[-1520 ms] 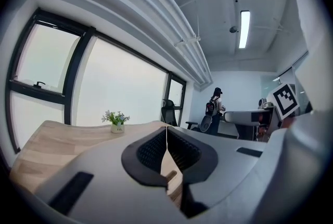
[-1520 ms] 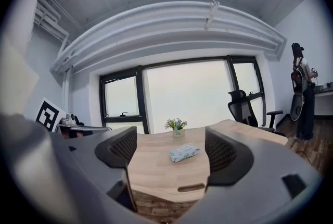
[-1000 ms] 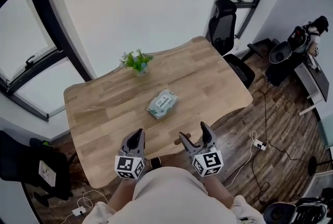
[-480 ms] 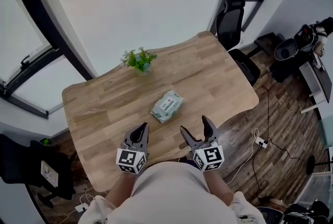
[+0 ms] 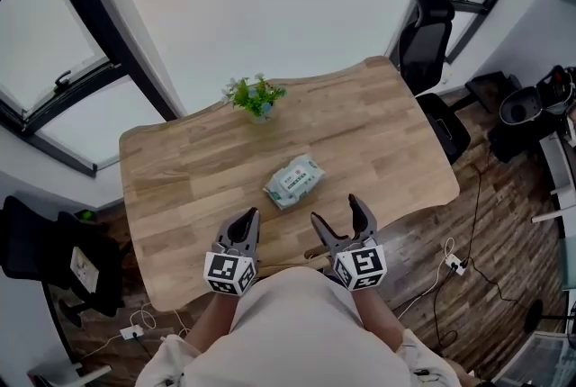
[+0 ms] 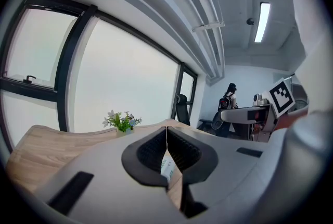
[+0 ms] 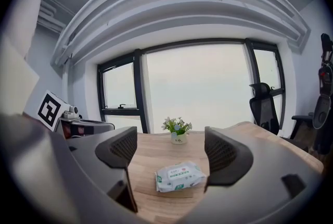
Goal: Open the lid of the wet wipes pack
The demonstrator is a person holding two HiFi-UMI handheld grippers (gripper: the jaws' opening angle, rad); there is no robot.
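A pale green and white wet wipes pack (image 5: 293,181) lies flat near the middle of the wooden table (image 5: 180,178), its lid down. In the right gripper view the wet wipes pack (image 7: 180,176) shows between the spread jaws, some way ahead. My right gripper (image 5: 343,217) is open and empty, held over the table's near edge. My left gripper (image 5: 245,223) hovers beside it, jaws pressed together with nothing between them. In the left gripper view only a sliver of the pack (image 6: 166,165) shows behind the closed jaws of the left gripper (image 6: 167,137).
A small potted plant (image 5: 256,97) stands at the table's far edge. A black office chair (image 5: 432,39) is at the far right corner and another dark chair (image 5: 45,255) at the left. Cables and a power strip (image 5: 454,264) lie on the wood floor.
The view has shifted, so table and pack sit a little further right and lower. Both grippers keep their pose near the table's front edge.
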